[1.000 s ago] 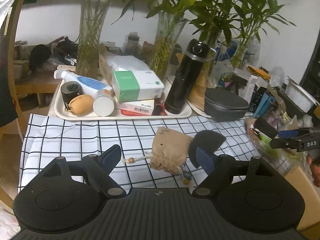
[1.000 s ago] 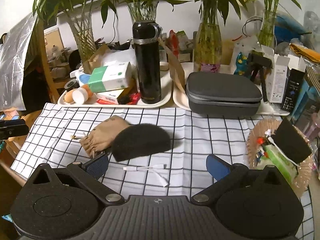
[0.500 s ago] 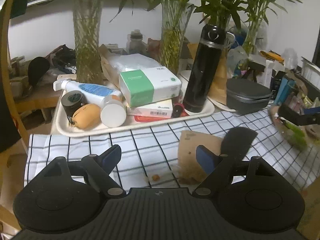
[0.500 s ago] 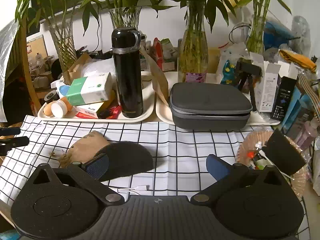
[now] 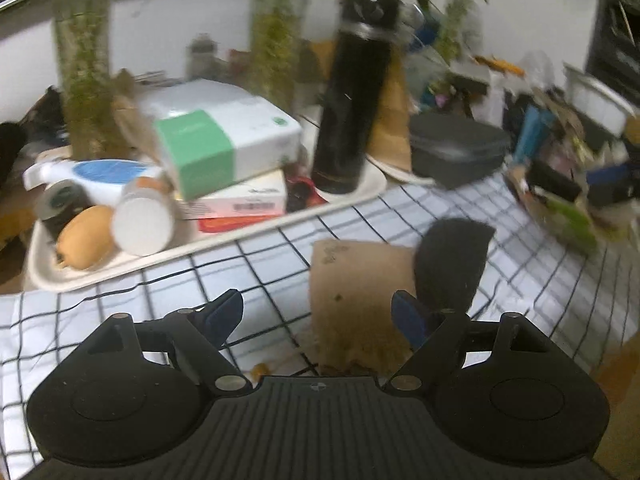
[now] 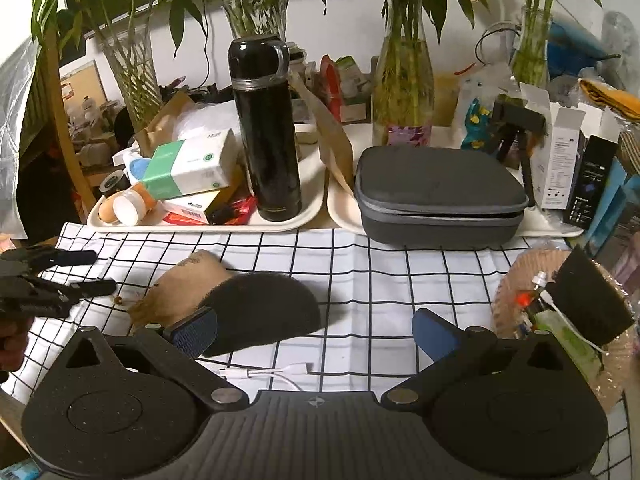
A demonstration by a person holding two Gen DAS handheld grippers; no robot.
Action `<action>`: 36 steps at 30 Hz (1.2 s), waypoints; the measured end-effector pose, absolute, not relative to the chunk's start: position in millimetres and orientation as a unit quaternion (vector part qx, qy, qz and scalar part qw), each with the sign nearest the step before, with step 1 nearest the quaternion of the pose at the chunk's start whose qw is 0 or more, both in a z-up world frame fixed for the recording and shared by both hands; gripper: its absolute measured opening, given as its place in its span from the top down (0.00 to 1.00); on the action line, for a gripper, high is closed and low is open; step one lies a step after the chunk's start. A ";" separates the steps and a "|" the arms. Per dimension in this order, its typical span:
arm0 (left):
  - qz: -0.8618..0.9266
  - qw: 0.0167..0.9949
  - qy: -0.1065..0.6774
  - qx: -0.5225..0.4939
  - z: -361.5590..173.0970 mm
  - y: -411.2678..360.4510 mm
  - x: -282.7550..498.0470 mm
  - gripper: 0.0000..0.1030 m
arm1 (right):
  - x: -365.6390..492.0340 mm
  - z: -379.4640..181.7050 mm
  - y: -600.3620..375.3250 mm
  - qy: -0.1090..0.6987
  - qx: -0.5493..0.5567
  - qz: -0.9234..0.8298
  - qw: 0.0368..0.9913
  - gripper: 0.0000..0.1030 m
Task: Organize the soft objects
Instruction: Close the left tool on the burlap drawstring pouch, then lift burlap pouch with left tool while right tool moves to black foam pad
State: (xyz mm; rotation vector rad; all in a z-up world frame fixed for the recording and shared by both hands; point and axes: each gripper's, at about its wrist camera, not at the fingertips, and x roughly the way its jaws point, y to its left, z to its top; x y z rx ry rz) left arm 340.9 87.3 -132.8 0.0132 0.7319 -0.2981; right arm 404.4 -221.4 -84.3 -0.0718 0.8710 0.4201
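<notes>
Left gripper point(image 5: 318, 314): fingers spread wide, nothing clamped. The tan drawstring pouch point(image 5: 354, 300) lies on the checked cloth point(image 5: 260, 264) in the gap between the blue pads, nearer the right pad; pads look clear of it, though the left wrist view is motion-blurred, so contact with that pad can't be ruled out.

Right gripper point(image 6: 316, 330): fingers also wide apart, empty. Its left pad sits in front of the near edge of the black foam piece point(image 6: 260, 312); can't tell if it touches.

Layout, right wrist view:
- Pouch and black foam piece lie side by side on the cloth, left of centre, with the foam overlapping the pouch's right edge.
- White cable point(image 6: 272, 372) lies on the cloth just near of the foam, between the right gripper's fingers.
- A second black foam piece point(image 6: 592, 300) sits tilted on the woven basket point(image 6: 508, 280) at the right, on top of other small items.
- Far side: left tray point(image 6: 200, 226) with black flask point(image 6: 266, 128) upright, green-white box point(image 6: 188, 168) stacked on other boxes; right tray point(image 6: 344, 208) holds the grey zip case point(image 6: 436, 192).
- Left gripper visible at the far left edge, above the cloth, near the pouch's drawstring end.
</notes>
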 end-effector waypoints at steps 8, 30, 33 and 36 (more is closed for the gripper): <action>-0.169 0.904 0.391 0.019 -158.8 72.4 359.6 0.40 | 406.5 -87.5 -225.8 0.429 -0.028 0.210 0.878 0.00; -0.138 0.919 0.368 -0.020 -132.4 85.1 351.2 0.87 | 404.3 -96.9 -223.6 0.437 -0.043 0.217 0.872 0.00; -0.125 0.924 0.360 -0.022 -123.2 88.4 346.1 0.88 | 406.3 -97.4 -225.3 0.440 -0.028 0.219 0.870 0.00; -0.113 0.929 0.352 -0.026 -114.8 91.9 337.9 0.88 | 408.5 -99.4 -225.6 0.439 -0.026 0.219 0.871 0.00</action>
